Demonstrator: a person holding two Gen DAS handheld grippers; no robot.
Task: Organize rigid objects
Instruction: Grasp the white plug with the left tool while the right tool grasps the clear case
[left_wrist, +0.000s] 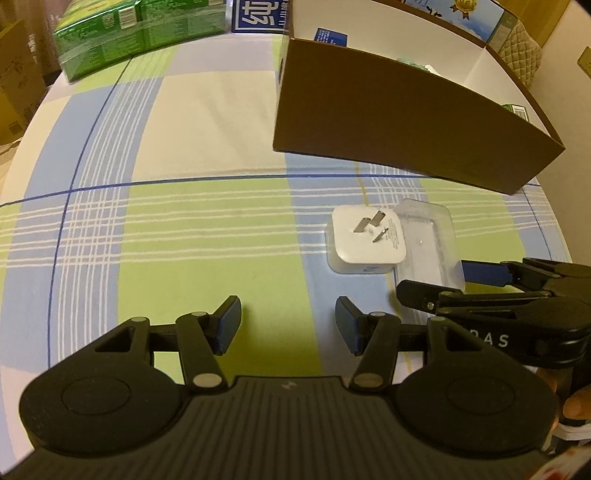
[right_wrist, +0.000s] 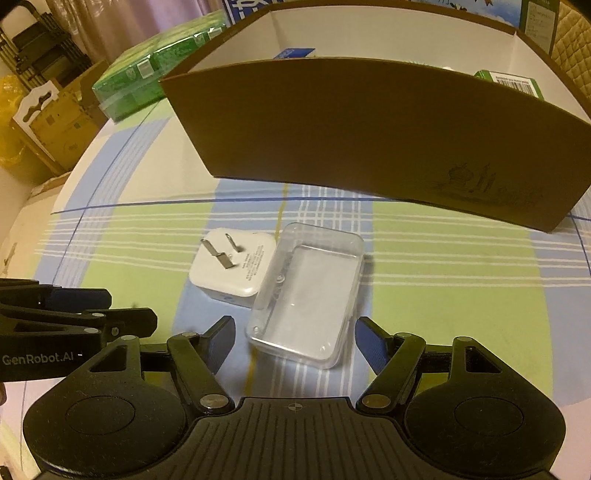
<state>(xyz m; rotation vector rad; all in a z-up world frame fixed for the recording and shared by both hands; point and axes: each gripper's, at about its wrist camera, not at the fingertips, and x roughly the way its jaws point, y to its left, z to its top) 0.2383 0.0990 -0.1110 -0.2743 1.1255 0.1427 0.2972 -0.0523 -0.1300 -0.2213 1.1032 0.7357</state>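
Right claw half open, empty, straddling near end of clear case without touching. Left claw half open, empty. White plug, prongs up, touching case, ahead-left; box beyond.

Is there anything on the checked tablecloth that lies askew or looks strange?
Nothing is damaged or spilled. The white square plug adapter lies on its back, metal prongs pointing up, and the clear plastic rectangular case sits at an angle against it, not parallel to the brown cardboard box.
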